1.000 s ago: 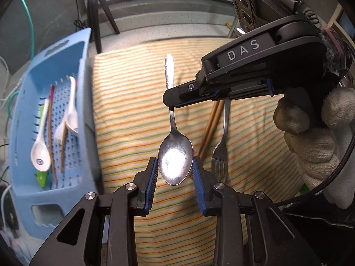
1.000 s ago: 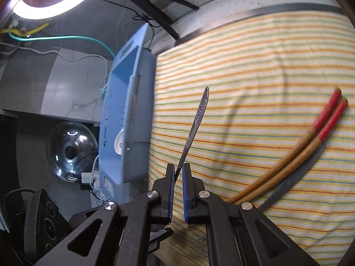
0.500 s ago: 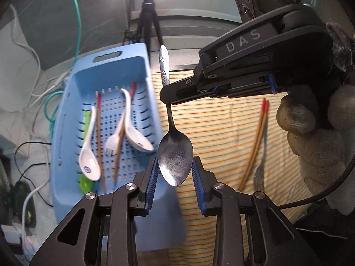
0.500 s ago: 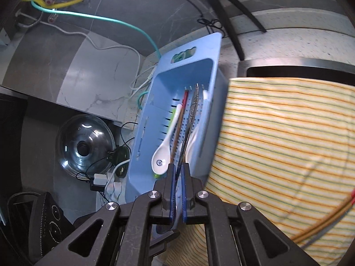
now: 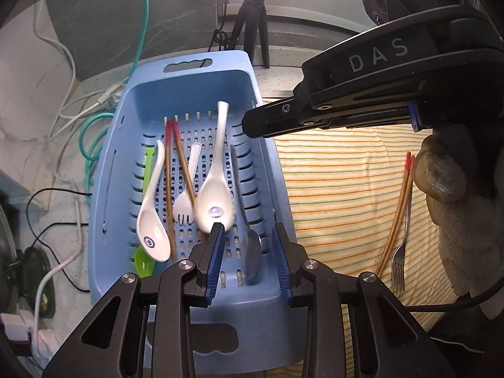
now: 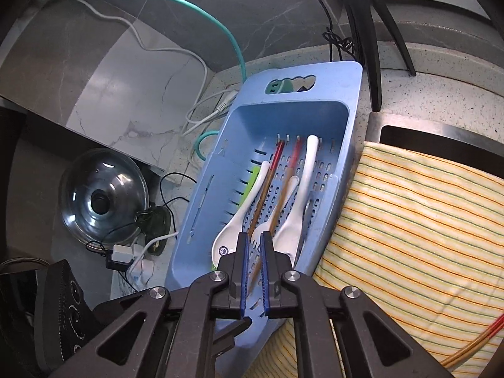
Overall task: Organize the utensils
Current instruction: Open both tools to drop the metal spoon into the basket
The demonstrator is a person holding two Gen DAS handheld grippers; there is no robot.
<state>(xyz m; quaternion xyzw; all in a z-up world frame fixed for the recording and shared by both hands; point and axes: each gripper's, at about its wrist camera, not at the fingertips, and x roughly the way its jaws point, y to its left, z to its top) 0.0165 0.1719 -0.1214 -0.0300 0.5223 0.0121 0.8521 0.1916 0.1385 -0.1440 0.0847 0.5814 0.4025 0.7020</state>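
Starting at the right gripper (image 6: 253, 239): just cracking open, only a thin slit between the jaws and nothing in it. Same story for the left gripper (image 5: 248, 236): set at a middling width, pads not pressing on anything.

So, no longer gripping the metal spoon (image 5: 253, 253) the way both did a second ago. Dropped it along the right-hand wall of the blue basket (image 5: 104, 189), bowl end showing between the left jaws. Pretty smeared there, so hard to say whether settled or mid-fall.

Joins the white spoons, the small fork and a pair of chopsticks already inside. Counts as one more piece sorted, probably.

Leaves the chopsticks (image 5: 398, 214) and fork (image 5: 401, 252) out on the striped cloth (image 5: 340, 189), side by side, well apart from the basket. Likely next up.
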